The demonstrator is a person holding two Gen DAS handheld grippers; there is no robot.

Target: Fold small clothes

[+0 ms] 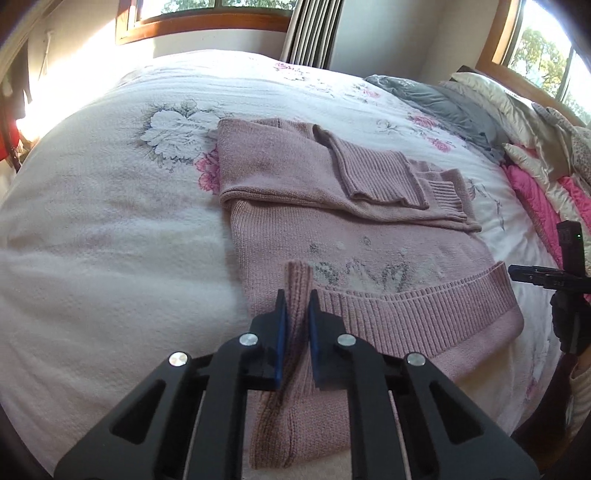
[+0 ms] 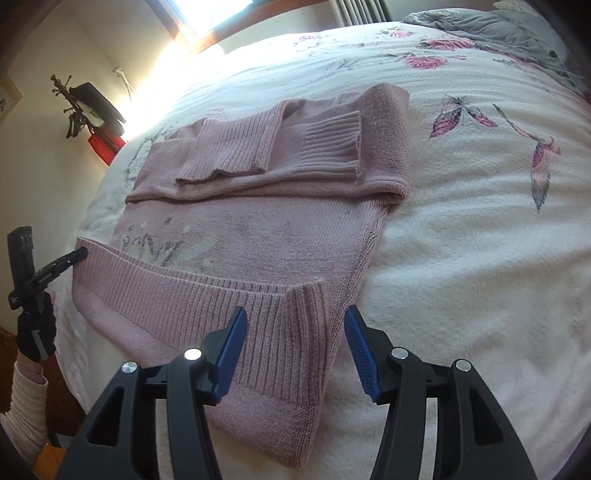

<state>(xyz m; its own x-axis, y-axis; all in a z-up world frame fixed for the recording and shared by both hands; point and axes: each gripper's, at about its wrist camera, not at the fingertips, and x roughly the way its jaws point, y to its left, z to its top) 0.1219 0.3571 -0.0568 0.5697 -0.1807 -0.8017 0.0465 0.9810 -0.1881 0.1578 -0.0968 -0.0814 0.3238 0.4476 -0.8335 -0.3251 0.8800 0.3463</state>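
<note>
Pink sweater (image 2: 258, 229) hem between parted right gripper (image 2: 295, 347) jaws.

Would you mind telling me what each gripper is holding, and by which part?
The left gripper pinches the pink sweater by a corner of its ribbed hem. The right gripper is open around the other hem corner, holding nothing.

The bed (image 1: 110, 229) carries a white bedspread (image 2: 461, 258) printed with pink and grey flowers. At the bed's head end lie a grey blanket (image 1: 443, 107), cream pillows (image 1: 491, 96) and a pink quilt (image 1: 535, 199). Beyond the bed stand a wood-framed window (image 1: 207, 18) and a grey curtain (image 1: 314, 29). On the wall beside the bed hangs a hook rack (image 2: 74, 107), with a red item (image 2: 105, 146) below it.
</note>
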